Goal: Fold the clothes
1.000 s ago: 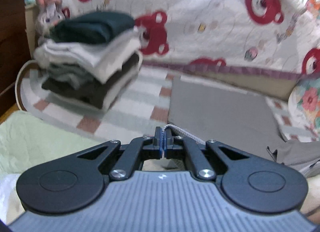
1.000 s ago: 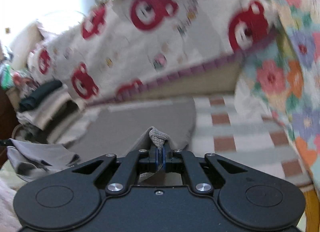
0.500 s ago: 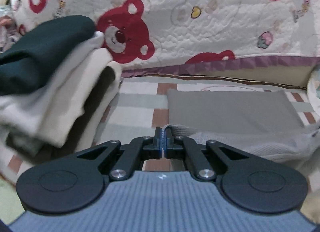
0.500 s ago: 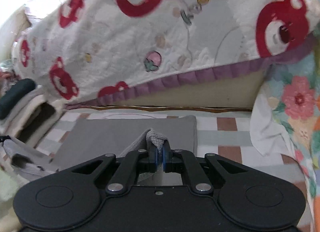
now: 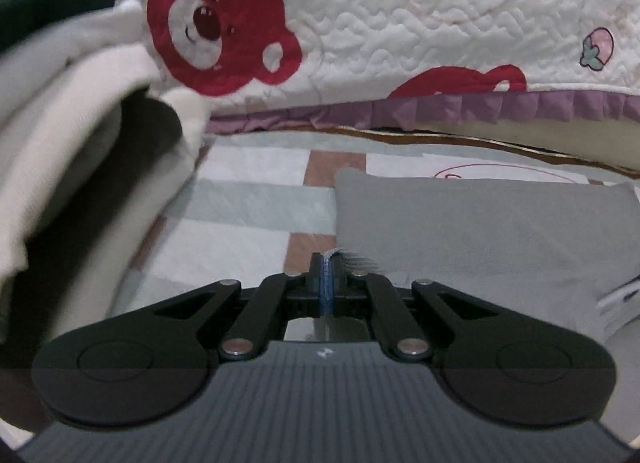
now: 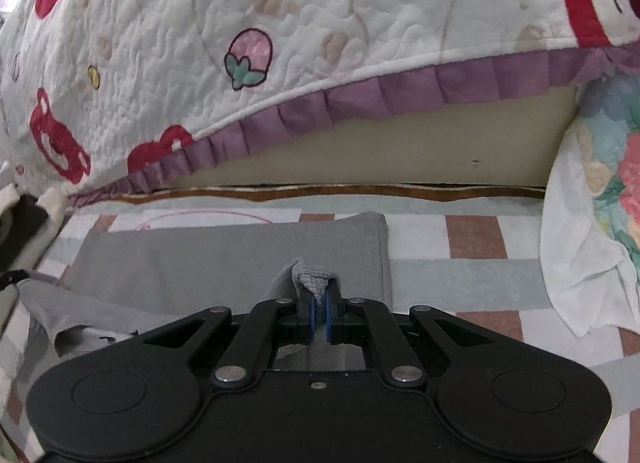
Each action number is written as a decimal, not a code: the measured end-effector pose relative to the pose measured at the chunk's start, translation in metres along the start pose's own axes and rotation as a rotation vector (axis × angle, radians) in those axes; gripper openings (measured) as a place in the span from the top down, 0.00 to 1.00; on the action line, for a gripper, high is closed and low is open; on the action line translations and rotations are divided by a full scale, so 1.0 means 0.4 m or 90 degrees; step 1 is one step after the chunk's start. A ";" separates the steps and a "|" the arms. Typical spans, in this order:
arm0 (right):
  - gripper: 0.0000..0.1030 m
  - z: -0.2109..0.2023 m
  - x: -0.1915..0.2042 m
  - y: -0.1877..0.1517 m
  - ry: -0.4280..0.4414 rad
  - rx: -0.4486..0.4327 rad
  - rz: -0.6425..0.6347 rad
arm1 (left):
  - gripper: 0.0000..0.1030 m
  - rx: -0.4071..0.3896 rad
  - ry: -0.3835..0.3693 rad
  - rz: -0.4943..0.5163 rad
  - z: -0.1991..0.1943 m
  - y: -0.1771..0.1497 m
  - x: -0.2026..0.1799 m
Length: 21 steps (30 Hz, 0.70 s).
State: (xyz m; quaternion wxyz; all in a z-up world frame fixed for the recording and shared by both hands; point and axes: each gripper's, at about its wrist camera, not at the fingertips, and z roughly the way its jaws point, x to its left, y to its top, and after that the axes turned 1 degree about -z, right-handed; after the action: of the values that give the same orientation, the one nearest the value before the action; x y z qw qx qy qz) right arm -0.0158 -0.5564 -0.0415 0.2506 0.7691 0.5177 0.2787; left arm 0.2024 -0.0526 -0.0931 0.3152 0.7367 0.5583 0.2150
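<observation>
A grey knit garment [image 5: 480, 223] lies partly folded on the checked bed cover [image 5: 240, 203]. My left gripper [image 5: 328, 267] is shut on the garment's left corner, low over the cover. In the right wrist view the same garment [image 6: 224, 255] spreads flat ahead. My right gripper [image 6: 318, 295] is shut on a bunched grey edge of it near its right side. Both grippers hold the near edge folded over toward the far edge.
A stack of folded clothes [image 5: 80, 123] with a dark green piece on top stands close at the left. A quilted bear-print cover [image 5: 400, 23] hangs along the back. A floral cushion with white cloth [image 6: 580, 255] lies at the right.
Both grippers have moved forward and down toward the back of the bed, carrying the grey garment's edge over its flat part. The stack of clothes now looms closer at left.
</observation>
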 end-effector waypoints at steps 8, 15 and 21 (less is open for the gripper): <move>0.93 0.069 -0.012 0.048 0.003 0.022 0.026 | 0.99 -0.018 -0.009 -0.049 0.031 0.054 0.019; 0.93 0.140 -0.035 0.054 -0.022 0.049 0.062 | 0.99 0.006 0.004 -0.068 0.086 0.043 0.007; 0.93 0.138 -0.062 0.067 -0.001 0.039 0.126 | 0.99 -0.018 0.000 -0.071 0.064 0.085 0.022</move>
State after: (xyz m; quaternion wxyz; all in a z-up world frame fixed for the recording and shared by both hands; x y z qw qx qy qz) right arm 0.0322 -0.5941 -0.0673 0.1982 0.8242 0.4471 0.2856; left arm 0.2452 -0.0560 -0.0877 0.3371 0.6997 0.5957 0.2050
